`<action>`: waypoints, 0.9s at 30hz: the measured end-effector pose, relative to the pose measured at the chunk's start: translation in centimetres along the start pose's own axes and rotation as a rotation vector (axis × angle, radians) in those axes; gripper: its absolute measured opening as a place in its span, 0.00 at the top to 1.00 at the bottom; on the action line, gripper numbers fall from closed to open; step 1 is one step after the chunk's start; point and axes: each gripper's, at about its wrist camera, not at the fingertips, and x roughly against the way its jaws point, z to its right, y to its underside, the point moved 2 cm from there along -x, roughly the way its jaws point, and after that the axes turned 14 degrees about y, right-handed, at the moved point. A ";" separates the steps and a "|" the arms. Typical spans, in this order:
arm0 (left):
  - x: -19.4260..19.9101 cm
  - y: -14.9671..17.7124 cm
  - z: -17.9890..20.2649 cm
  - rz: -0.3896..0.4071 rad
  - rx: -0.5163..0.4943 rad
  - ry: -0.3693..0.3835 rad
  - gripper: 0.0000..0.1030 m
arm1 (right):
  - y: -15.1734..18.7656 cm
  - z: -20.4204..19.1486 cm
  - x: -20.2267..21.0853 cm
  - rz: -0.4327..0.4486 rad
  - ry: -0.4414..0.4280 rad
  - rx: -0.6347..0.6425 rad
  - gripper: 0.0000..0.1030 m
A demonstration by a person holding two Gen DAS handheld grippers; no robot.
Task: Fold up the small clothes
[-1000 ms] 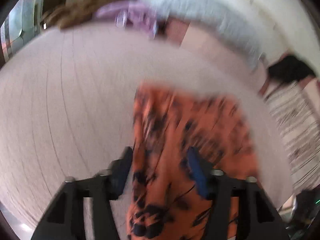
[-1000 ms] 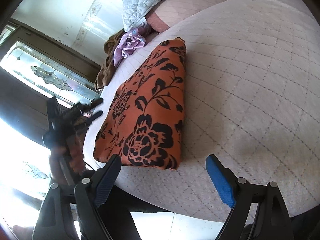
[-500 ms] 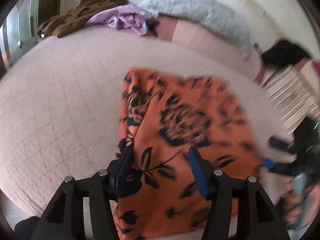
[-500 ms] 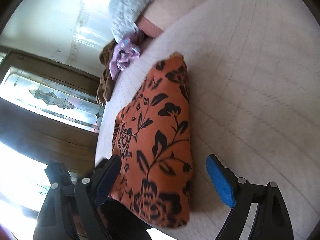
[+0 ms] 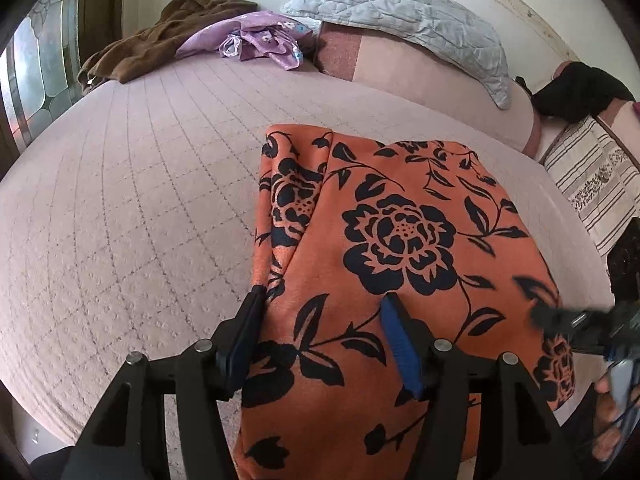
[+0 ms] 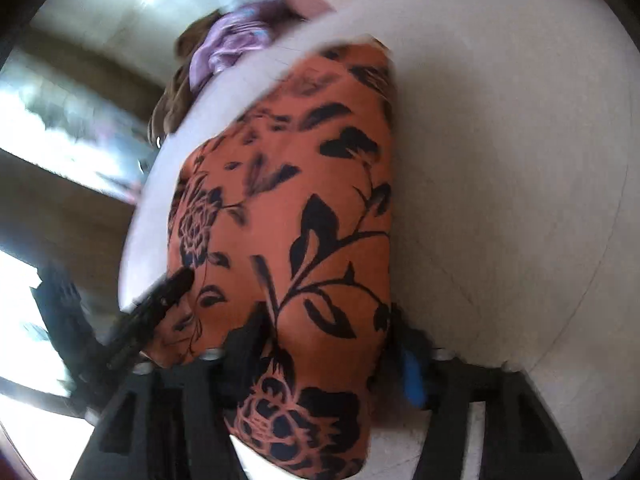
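Observation:
An orange cloth with black flowers (image 5: 400, 240) lies folded on the bed, reaching its near edge. My left gripper (image 5: 323, 298) straddles the cloth's left edge. One finger is beside the fold, the other rests over the fabric, and the jaws are opening without pressing it. In the right wrist view, which is blurred, my right gripper (image 6: 324, 328) is closing around the near end of the orange cloth (image 6: 304, 200). The fabric fills the gap between its fingers. Each gripper shows as a dark blur in the other's view: the right gripper (image 5: 576, 320), the left gripper (image 6: 168, 292).
A pale quilted bed cover (image 5: 120, 200) spreads wide to the left. A brown garment (image 5: 160, 36) and a purple garment (image 5: 256, 36) are heaped at the far edge beside a grey pillow (image 5: 400, 12). A striped cloth (image 5: 592, 184) and a black item (image 5: 580, 88) lie at the right.
The left jaws have spread wider over the cloth's left edge. The right gripper has come down over the cloth's near end and its jaws have narrowed around it.

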 end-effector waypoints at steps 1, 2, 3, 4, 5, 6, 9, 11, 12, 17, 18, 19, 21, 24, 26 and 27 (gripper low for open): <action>-0.1 -0.1 0.1 0.000 0.003 0.003 0.39 | 0.0 0.7 0.3 -0.001 -0.060 -0.045 0.29; -0.2 -0.1 0.0 0.000 0.009 0.004 0.38 | -0.1 1.3 0.7 0.003 -0.121 -0.092 0.27; -0.2 -0.2 -0.1 -0.001 0.013 0.006 0.38 | -0.5 1.8 1.3 0.016 -0.175 -0.129 0.25; -0.3 -0.2 -0.1 0.000 0.015 0.006 0.38 | -0.8 2.1 1.6 0.027 -0.195 -0.142 0.25; -0.2 -0.1 -0.1 0.001 0.013 0.006 0.38 | -1.3 2.4 2.0 0.038 -0.207 -0.152 0.25; -0.2 -0.1 -0.1 0.000 0.012 0.005 0.38 | -2.2 2.9 2.1 0.048 -0.225 -0.174 0.25; -0.1 0.0 -0.1 0.000 0.011 0.005 0.38 | -4.4 3.8 0.0 0.029 -0.256 -0.241 0.23; -0.1 0.0 -0.1 0.000 0.011 0.005 0.38 | -5.8 3.6 -2.2 -0.012 -0.229 -0.254 0.24; 0.0 0.0 -0.1 0.001 0.012 0.004 0.38 | -6.3 3.4 -2.7 -0.014 -0.226 -0.240 0.39; 0.1 0.1 -0.8 -0.005 0.047 0.003 0.31 | -6.1 -1.9 0.3 0.130 -0.006 -0.005 0.62; 0.1 0.2 -1.0 -0.010 0.058 0.013 0.30 | -5.8 -2.6 0.3 0.145 0.056 0.038 0.62; 0.0 0.2 -1.3 -0.019 0.084 0.040 0.30 | -5.6 -2.6 0.0 0.138 0.097 0.057 0.62; 0.1 0.3 -1.7 -0.016 0.106 0.054 0.30 | -5.7 -1.1 -1.3 0.106 0.103 0.009 0.57; 0.2 0.4 -1.6 -0.013 0.088 0.042 0.30 | -6.6 0.0 -0.9 0.110 -0.032 -0.081 0.23; 0.3 0.4 -1.6 -0.013 0.083 0.037 0.30 | -7.4 0.0 -0.3 0.132 -0.089 -0.108 0.22; 0.3 0.4 -1.6 -0.014 0.086 0.039 0.30 | -8.3 0.0 -0.4 0.127 -0.103 -0.124 0.22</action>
